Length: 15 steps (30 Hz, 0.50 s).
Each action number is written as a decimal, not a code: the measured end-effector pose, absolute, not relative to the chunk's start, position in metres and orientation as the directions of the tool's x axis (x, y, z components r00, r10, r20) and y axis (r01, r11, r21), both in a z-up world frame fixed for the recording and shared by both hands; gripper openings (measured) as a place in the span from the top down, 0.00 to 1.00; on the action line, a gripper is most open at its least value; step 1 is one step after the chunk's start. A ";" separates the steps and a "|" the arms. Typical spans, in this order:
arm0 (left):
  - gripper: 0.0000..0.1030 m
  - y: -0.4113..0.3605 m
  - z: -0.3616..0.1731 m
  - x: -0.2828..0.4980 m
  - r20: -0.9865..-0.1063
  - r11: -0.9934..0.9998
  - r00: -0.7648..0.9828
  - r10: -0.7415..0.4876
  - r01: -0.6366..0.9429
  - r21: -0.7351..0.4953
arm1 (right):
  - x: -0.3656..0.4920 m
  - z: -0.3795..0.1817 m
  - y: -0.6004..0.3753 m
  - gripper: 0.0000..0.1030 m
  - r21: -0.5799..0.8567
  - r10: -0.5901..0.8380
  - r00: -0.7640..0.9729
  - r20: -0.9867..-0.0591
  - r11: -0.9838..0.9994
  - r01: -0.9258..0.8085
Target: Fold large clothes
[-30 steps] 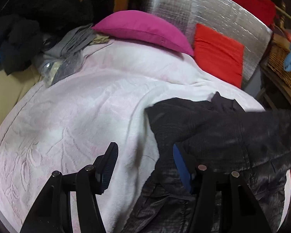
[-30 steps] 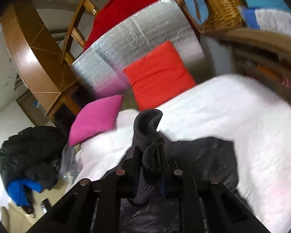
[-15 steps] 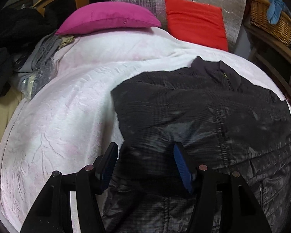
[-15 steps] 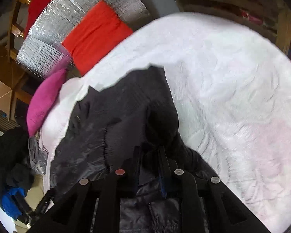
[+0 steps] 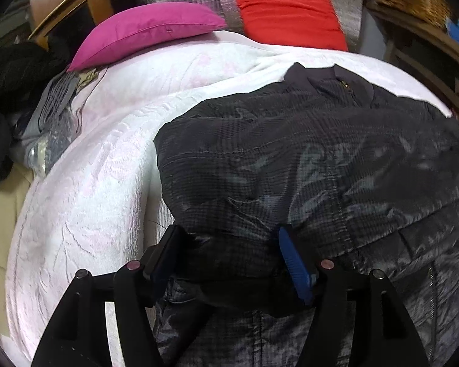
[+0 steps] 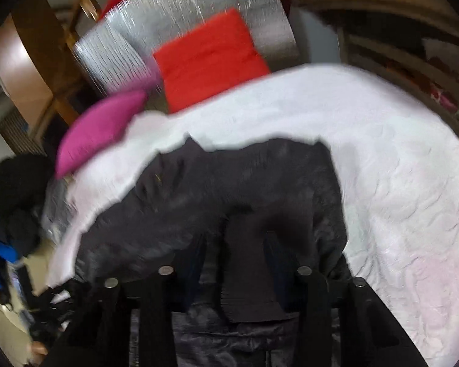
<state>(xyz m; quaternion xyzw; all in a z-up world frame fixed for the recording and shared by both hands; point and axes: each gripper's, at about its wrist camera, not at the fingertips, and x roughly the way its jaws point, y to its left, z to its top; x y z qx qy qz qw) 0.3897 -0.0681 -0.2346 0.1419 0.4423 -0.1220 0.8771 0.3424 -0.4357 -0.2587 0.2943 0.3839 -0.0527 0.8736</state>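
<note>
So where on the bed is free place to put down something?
Free: the white blanket between the black jacket and the bed's left edge, below the pink pillow; also the blanket to the jacket's right in the right wrist view. Crowded: the clothes pile at the left edge.

My left hand-held gripper point(image 5: 229, 255) has black angled arms, round silver screws and blue ribbed pads point(image 5: 293, 263). My right hand-held gripper point(image 6: 234, 260) shows matching black arms and silver screws.
</note>
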 end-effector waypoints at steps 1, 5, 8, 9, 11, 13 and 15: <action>0.35 -0.068 -0.234 0.390 -0.811 0.929 0.578 -0.092 0.342 0.139 | 0.349 -0.270 -0.433 0.62 0.456 0.132 0.669 -0.732 0.824 0.337; 0.34 -0.057 -0.219 0.394 -0.793 0.948 0.595 -0.128 0.310 0.079 | 0.355 -0.285 -0.434 0.63 0.443 0.143 0.629 -0.764 0.825 0.351; 0.34 -0.052 -0.198 0.387 -0.724 0.956 0.673 -0.149 0.286 0.069 | 0.348 -0.265 -0.428 0.63 0.478 0.157 0.686 -0.710 0.823 0.307; 0.34 -0.053 -0.193 0.383 -0.704 0.956 0.696 -0.142 0.281 0.084 | 0.346 -0.258 -0.422 0.63 0.475 0.160 0.703 -0.693 0.834 0.279; 0.34 -0.061 -0.193 0.380 -0.696 0.951 0.705 -0.135 0.289 0.109 | 0.346 -0.246 -0.410 0.63 0.470 0.178 0.721 -0.669 0.854 0.225; 0.34 -0.074 -0.205 0.379 -0.730 0.936 0.671 -0.128 0.325 0.134 | 0.352 -0.242 -0.391 0.63 0.463 0.214 0.717 -0.663 0.870 0.169; 0.34 -0.086 -0.219 0.378 -0.749 0.920 0.657 -0.086 0.341 0.194 | 0.363 -0.248 -0.373 0.63 0.440 0.232 0.687 -0.689 0.887 0.142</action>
